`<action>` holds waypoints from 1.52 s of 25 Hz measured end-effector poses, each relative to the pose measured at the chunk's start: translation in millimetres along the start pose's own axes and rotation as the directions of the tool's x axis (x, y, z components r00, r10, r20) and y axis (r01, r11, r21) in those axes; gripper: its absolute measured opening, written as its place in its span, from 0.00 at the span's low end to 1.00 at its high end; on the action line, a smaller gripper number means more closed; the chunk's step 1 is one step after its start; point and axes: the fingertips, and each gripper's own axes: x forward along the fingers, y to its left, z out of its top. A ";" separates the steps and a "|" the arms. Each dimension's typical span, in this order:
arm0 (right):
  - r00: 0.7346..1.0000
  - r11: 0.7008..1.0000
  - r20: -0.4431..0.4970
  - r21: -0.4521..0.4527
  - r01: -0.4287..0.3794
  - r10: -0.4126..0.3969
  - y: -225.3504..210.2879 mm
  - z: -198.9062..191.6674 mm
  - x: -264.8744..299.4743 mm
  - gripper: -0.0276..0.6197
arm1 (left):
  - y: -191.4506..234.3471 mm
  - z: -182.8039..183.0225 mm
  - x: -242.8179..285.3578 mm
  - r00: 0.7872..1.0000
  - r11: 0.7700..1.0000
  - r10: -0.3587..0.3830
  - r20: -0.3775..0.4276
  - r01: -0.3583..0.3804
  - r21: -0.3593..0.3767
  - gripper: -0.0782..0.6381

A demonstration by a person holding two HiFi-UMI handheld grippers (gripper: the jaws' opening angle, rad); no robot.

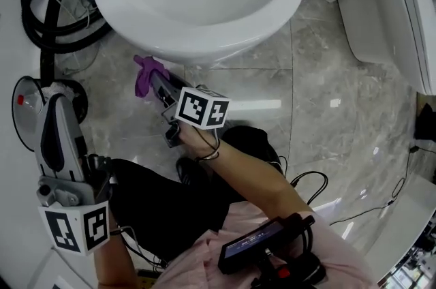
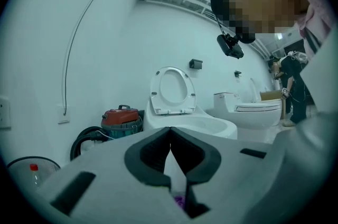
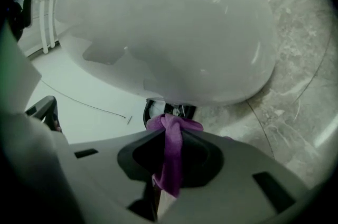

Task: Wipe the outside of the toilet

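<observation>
1. Looking down from the head view, I see the white toilet (image 1: 197, 1) filling the top of the picture. Its bowl opens toward me, and it stands on a grey marble floor (image 1: 327, 110).
2. My right claw (image 1: 154, 81) reaches forward and low, aimed under the front curve of the bowl. It is pinching a purple cloth (image 1: 144, 71), which bunches out past the tips.
3. In the right gripper view, the jaws of that claw (image 3: 170, 130) press on the cloth (image 3: 172, 157). A strip runs down between them, with a wad at the tips. The rounded outer underside of the toilet (image 3: 169, 33) looms just above. The wad is near it, but I cannot tell if they touch.
4. I judge the wad sits ahead of the tips so that soft cloth, not hard jaw, meets the porcelain. The low angle suits the underside, which is hard to reach from above.
5. My left claw (image 1: 60, 107) is held at my left side, well apart from the toilet. In the left gripper view, its jaws (image 2: 170, 130) are pressed together at the tips with nothing between them. I judge it is parked out of the way, since the wipe needs only one claw.
6. A red vacuum (image 2: 121, 116) and its black hose (image 1: 28, 15) sit just left of the toilet. A sweep toward that side could snag on them.
</observation>
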 end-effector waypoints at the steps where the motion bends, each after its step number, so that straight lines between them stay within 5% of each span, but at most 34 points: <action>1: 1.000 1.000 0.008 0.001 0.004 -0.004 -3.5 1.7 1.8 0.14 | -0.8 0.3 -0.5 1.000 1.000 -0.001 0.002 0.001 -0.002 0.12; 14: 0.998 0.999 0.056 0.019 0.033 -0.034 -28.3 23.7 -9.5 0.14 | -41.4 0.2 8.9 0.998 0.998 -0.068 0.008 0.068 0.005 0.12; 38: 0.997 0.987 -0.048 -0.148 0.060 -0.067 -41.3 57.7 -80.5 0.14 | -93.2 16.0 38.3 0.986 0.986 -0.164 0.008 0.164 0.019 0.12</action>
